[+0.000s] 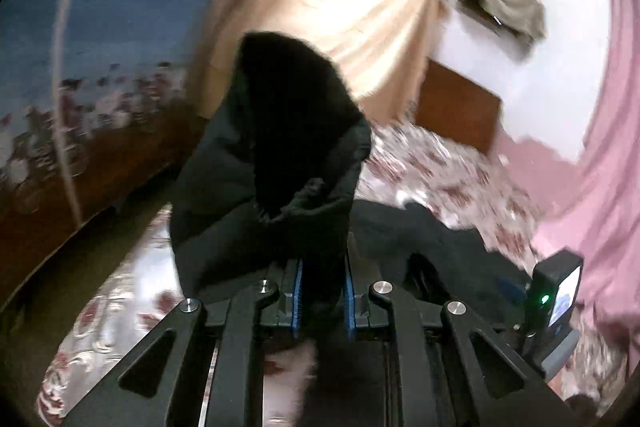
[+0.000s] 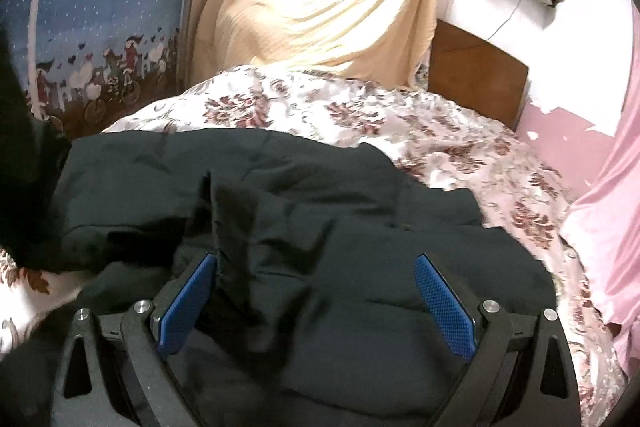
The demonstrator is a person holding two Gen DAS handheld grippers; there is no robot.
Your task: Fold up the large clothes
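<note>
My left gripper [image 1: 322,303] is clamped on a bunched part of the one black jacket [image 2: 320,227], lifted clear of the floral bedspread [image 2: 440,131]. My right gripper [image 2: 316,303] gapes wide, empty, over the jacket; open bedspread lies beyond its far edge.

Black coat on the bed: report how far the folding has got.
Done: the black coat is on the flowered bedspread, but rumpled, with no neat fold showing. In hand: the left gripper is shut on a lifted part of the coat, apparently a sleeve or hood. The right gripper hovers open over the body, holding nothing. Left: probably laying that part across, smoothing the creases, then folding the body.
</note>
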